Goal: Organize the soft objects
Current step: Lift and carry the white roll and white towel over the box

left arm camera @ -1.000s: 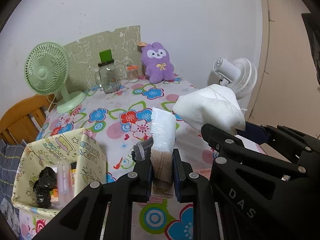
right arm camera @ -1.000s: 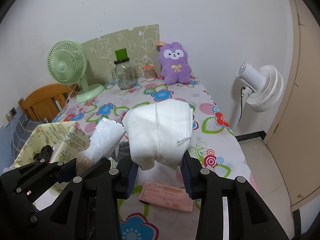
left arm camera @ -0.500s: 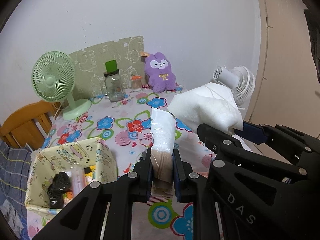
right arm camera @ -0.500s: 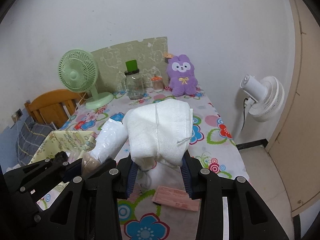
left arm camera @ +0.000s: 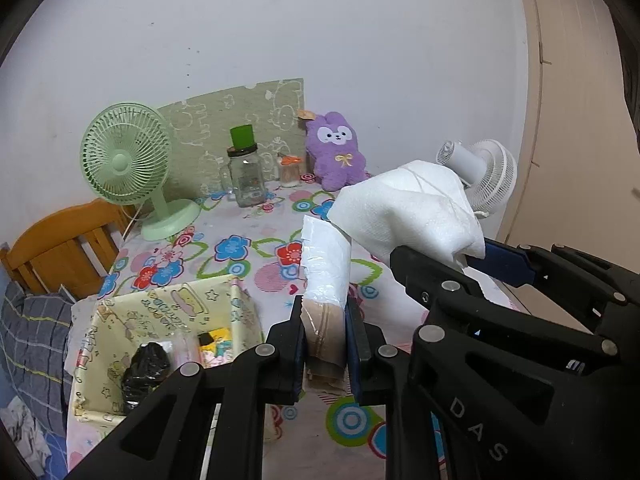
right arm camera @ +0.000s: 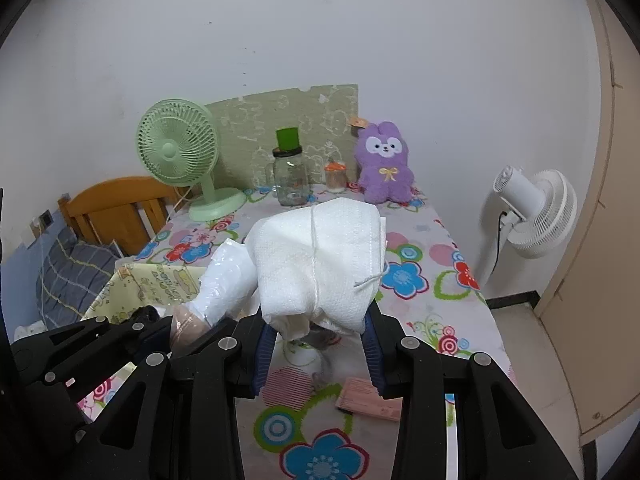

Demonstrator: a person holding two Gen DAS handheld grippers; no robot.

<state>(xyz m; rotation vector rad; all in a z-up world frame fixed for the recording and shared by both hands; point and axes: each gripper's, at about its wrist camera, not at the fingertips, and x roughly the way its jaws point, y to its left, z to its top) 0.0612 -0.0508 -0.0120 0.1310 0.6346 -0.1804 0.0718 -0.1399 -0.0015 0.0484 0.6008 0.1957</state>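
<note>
Plastic-wrapped packet (left arm camera: 325,276) sitting clenched in left gripper (left arm camera: 325,354), hanging above table (left arm camera: 256,264) just right of yellow box (left arm camera: 168,304) rim. White cloth bundle (right arm camera: 320,264) riding squeezed in right gripper (right arm camera: 318,354), nearing table's right edge; pink card (right arm camera: 370,398) lying below.

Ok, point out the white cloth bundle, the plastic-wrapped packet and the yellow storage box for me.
white cloth bundle (right arm camera: 320,264): right wrist view, middle of its front face.
plastic-wrapped packet (left arm camera: 325,268): left wrist view, white upper part above the claw.
yellow storage box (left arm camera: 192,300): left wrist view, far printed wall.
</note>
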